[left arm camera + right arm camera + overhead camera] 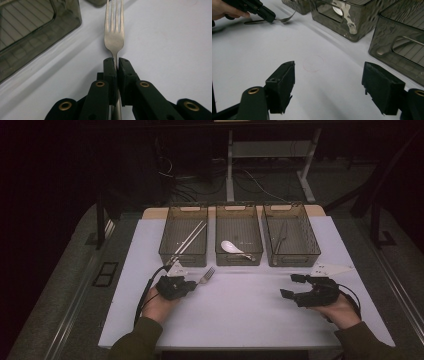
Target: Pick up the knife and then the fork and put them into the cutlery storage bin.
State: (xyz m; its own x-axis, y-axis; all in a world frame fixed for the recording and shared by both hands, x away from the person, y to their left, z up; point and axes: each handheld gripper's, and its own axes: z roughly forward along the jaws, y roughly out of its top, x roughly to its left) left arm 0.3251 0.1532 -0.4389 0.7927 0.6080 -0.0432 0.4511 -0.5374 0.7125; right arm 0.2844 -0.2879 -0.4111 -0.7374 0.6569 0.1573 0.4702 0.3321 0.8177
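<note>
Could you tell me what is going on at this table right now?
A person is sorting cutlery into three bins at the far side of a white mat. The left gripper is shut on the neck of a fork that lies just before the left bin. The right gripper waits open over bare mat. The middle bin holds a white spoon; the outer bins hold thin utensils.
</note>
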